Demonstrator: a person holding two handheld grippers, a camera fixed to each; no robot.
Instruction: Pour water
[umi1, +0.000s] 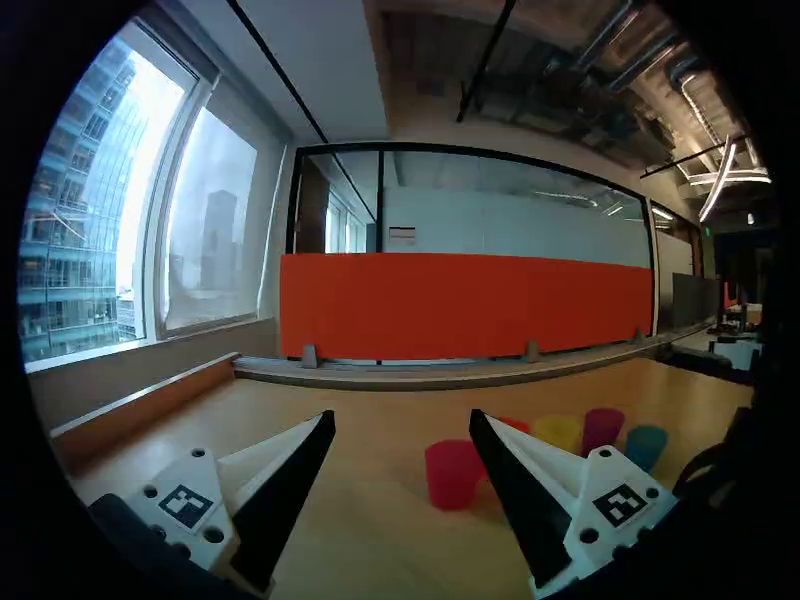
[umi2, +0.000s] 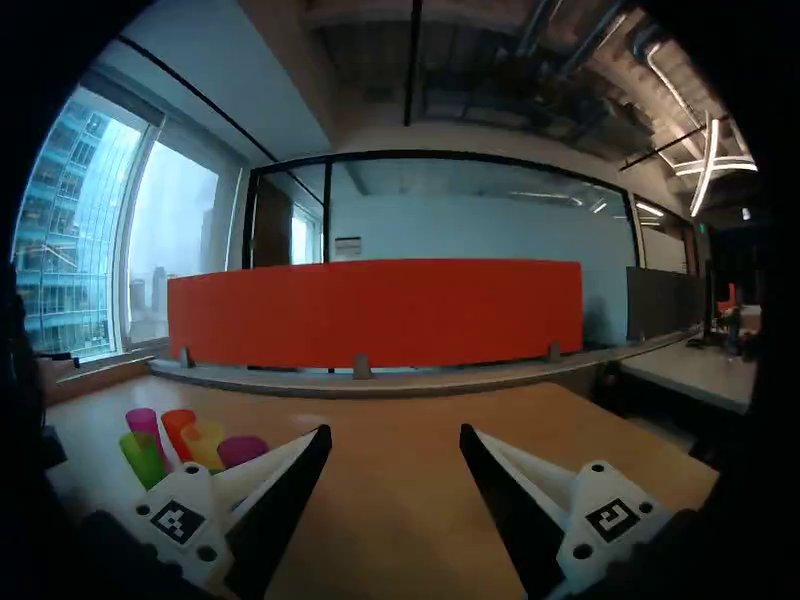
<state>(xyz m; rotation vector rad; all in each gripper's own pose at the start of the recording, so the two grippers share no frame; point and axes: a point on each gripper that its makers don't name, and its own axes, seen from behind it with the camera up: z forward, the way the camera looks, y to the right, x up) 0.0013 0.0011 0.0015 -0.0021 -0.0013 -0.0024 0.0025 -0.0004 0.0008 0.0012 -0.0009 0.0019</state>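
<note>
1. In the left gripper view the left tool (umi1: 400, 425) is held about level, pointing across the counter (umi1: 380, 520). Its two fingers (umi1: 560, 490) are spread wide and grip nothing.
2. In the right gripper view the right tool (umi2: 393, 445) sits in the same level pose, also wide open with nothing between its fingers.
3. The fingers of both tools are white plastic wedges with black inner faces. Each carries a square black-and-white marker and small round holes.
4. The counter is smooth, pale wood with a soft sheen.
5. The left gripper view shows translucent plastic tumblers standing upright on the counter, right of centre. A pink cup (umi1: 453, 473) is nearest, just beside the right finger's tip in the picture. A red cup (umi1: 515, 425) peeks out behind that finger. A yellow cup (umi1: 558, 432), a magenta cup (umi1: 603, 428) and a teal cup (umi1: 646, 447) stand farther right, close together.
6. In the right gripper view the cup cluster (umi2: 203, 443) stands at the far left, well apart from the right tool.
7. Along the counter's far edge runs a flat orange partition (umi1: 465, 305). Behind it is a glass wall, and tall windows (umi1: 100, 250) at the left look onto high-rise buildings.
</note>
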